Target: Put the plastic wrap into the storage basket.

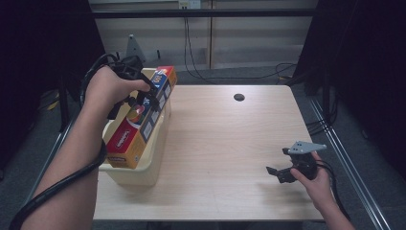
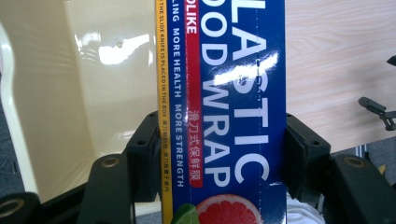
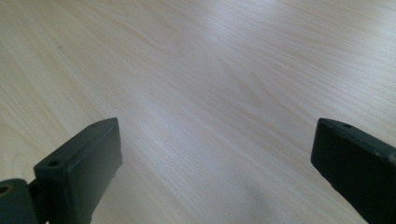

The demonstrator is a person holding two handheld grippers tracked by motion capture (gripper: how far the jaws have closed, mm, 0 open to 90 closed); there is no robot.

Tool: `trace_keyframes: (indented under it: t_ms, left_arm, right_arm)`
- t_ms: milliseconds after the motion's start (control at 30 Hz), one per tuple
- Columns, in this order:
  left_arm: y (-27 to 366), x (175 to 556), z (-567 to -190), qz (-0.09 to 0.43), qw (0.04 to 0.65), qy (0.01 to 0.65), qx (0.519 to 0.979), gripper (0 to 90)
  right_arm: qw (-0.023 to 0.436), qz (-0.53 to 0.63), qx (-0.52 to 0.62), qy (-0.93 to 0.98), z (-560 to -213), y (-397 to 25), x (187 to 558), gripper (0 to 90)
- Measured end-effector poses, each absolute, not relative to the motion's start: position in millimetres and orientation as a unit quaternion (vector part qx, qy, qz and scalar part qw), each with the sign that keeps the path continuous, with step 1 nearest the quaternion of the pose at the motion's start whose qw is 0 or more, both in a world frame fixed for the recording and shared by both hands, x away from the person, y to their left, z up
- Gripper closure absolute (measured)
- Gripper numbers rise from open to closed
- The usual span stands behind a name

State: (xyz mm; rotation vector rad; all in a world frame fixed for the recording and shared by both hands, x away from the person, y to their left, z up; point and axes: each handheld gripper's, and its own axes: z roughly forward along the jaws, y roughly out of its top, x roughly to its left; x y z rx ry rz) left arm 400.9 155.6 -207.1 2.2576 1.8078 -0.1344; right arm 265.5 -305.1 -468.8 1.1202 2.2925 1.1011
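Plastic wrap box (image 1: 139,125) lies lengthwise over the cream bin (image 1: 143,173) at the table's left side, its near end low at the bin's front rim, its far end tilted up past the back. We hold it with the left gripper (image 1: 139,98), jaws pinched on its two long sides around mid-length; in the left gripper view the blue printed face (image 2: 233,116) sits tight between both black pads (image 2: 140,154), with the bin's inner wall (image 2: 93,93) directly below and to one side.

We judge the step as lowering the box into the bin, or lifting it out; we cannot tell which. If placing, the next move calls for levelling the box so it fits inside the walls, then letting go; the box looks about as long as the bin, so the ends may catch on the rim.

Right gripper (image 1: 282,173) rests low over bare table (image 1: 225,143) at the near right, well apart, jaws spread and holding nothing. A small dark hole (image 1: 239,97) marks the far tabletop. Nothing stands between box and bin.
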Motion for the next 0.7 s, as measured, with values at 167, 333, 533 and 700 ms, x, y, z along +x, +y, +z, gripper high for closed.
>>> trace_keyframes:
  t_ms: [167,333,533,700]
  left_arm:
    - [162,400,-206,-0.042,0.127,0.624,0.770,41.0]
    - [166,398,-204,-0.040,0.122,0.627,0.768,41.0]
    - [172,397,-205,-0.036,0.121,0.633,0.764,41.0]
    - [178,395,-207,-0.038,0.123,0.638,0.759,41.0]
  right_arm:
    - [0.179,0.391,0.393,0.813,-469,-303,267,1.7]
    - [0.180,0.391,0.394,0.812,-469,-302,268,1.6]
    - [0.179,0.392,0.390,0.814,-468,-300,270,1.7]
    - [0.177,0.392,0.387,0.815,-468,-299,271,1.7]
